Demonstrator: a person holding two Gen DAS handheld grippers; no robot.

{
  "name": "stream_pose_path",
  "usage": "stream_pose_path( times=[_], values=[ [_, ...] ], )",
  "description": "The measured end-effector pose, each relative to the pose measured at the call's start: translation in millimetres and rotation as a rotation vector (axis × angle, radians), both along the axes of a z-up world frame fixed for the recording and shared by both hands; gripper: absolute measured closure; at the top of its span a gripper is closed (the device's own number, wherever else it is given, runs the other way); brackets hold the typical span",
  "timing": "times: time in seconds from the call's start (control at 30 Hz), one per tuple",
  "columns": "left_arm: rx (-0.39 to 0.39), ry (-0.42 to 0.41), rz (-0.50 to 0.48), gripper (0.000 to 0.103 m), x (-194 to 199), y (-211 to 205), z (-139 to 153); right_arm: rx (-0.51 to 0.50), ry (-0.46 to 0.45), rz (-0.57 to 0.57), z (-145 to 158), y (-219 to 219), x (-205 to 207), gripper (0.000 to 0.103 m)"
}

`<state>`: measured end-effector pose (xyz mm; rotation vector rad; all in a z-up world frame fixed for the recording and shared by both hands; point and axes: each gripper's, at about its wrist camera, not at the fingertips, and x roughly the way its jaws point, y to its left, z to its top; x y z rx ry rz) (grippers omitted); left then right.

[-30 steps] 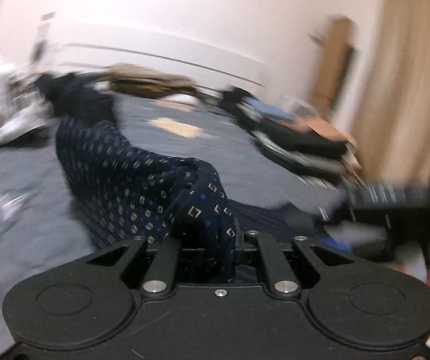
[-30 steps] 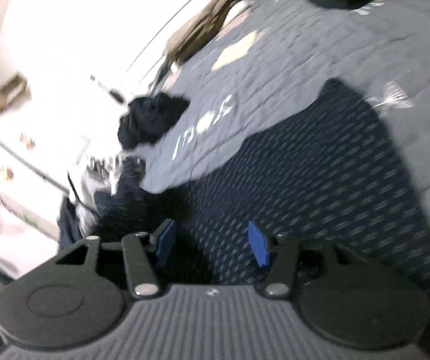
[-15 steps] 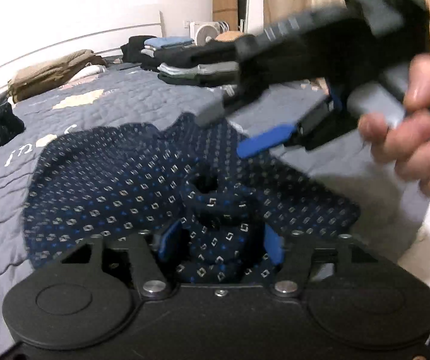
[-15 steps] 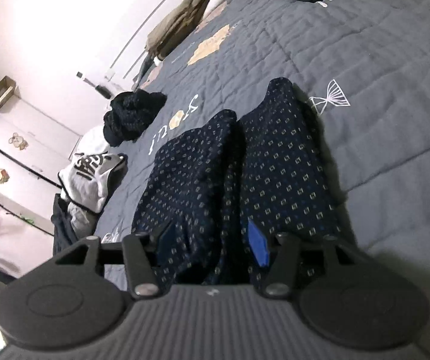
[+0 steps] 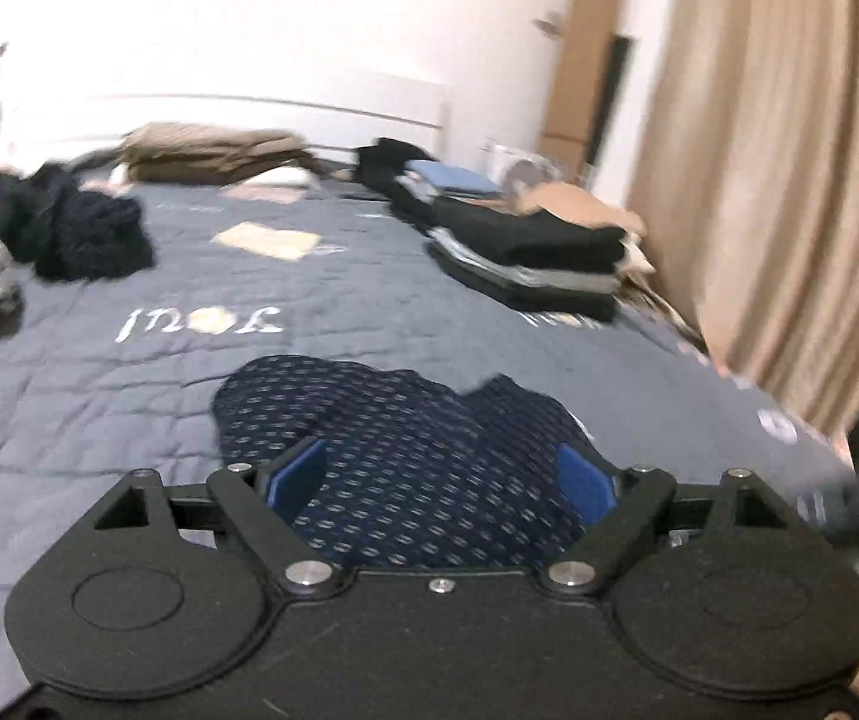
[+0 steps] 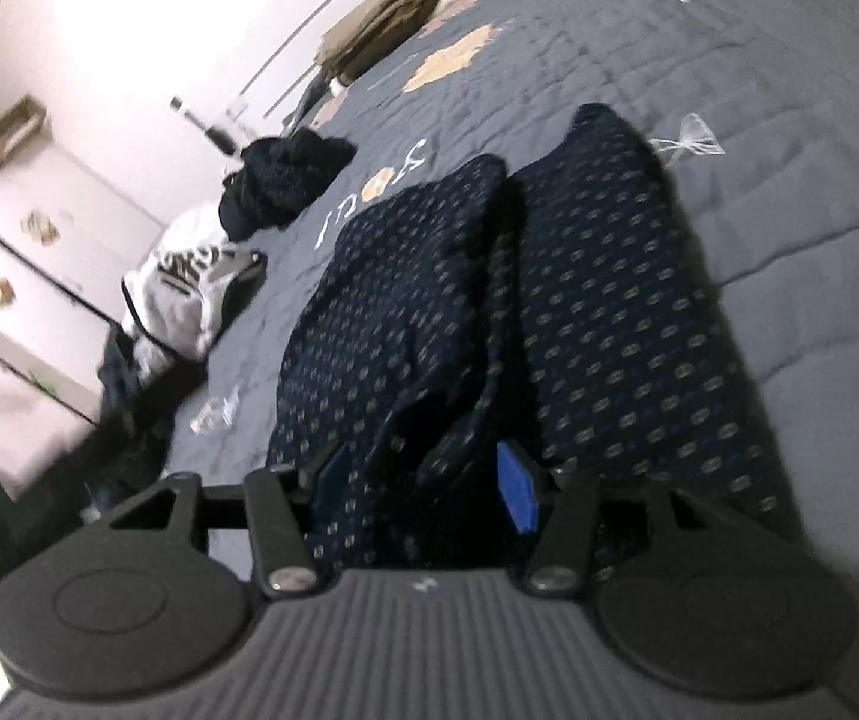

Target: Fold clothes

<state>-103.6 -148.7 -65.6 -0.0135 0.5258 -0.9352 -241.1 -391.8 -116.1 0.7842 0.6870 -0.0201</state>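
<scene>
The left tongs (image 5: 441, 474) stood wide open over the navy patterned garment (image 5: 405, 444), gripping nothing. The right tongs (image 6: 423, 474) were open too, with cloth bunched between the pads, perhaps only resting there. The garment lay half folded on the bed (image 5: 99, 372), low in the frame. The next move calls for pinching an edge to fold again. Folded stacks (image 5: 525, 252) and a dark heap (image 5: 81, 228) lay well apart, blocking nothing.

Garment (image 5: 405, 456) navy with small pale diamond print. Bedspread (image 5: 333, 288) slate grey, quilted, white lettering plus tan patches. Gripper pads (image 5: 585, 483) blue; left body black, right body ribbed grey. Curtain (image 5: 789, 180) beige. Folded stack (image 5: 537, 252) black, grey, light blue.
</scene>
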Motion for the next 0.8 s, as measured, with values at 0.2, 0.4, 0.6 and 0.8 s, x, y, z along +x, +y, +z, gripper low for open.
stream_pose_path(
  times=[0.2, 0.4, 0.6, 0.8],
  values=[
    [-0.006, 0.018, 0.04, 0.02, 4, 7, 2, -0.082, -0.044, -0.064, -6, 10, 3, 0.048],
    [0.021, 0.023, 0.019, 0.02, 1, 8, 0, -0.062, -0.109, -0.16, -12, 5, 1, 0.089],
    [0.058, -0.015, -0.07, 0.02, -11, 4, 2, -0.036, -0.315, -0.308, 38, -11, -42, 0.092],
    [0.145, -0.073, -0.2, 0.02, -38, -7, -4, -0.097, -0.18, -0.392, 23, -28, -70, 0.091]
  ],
)
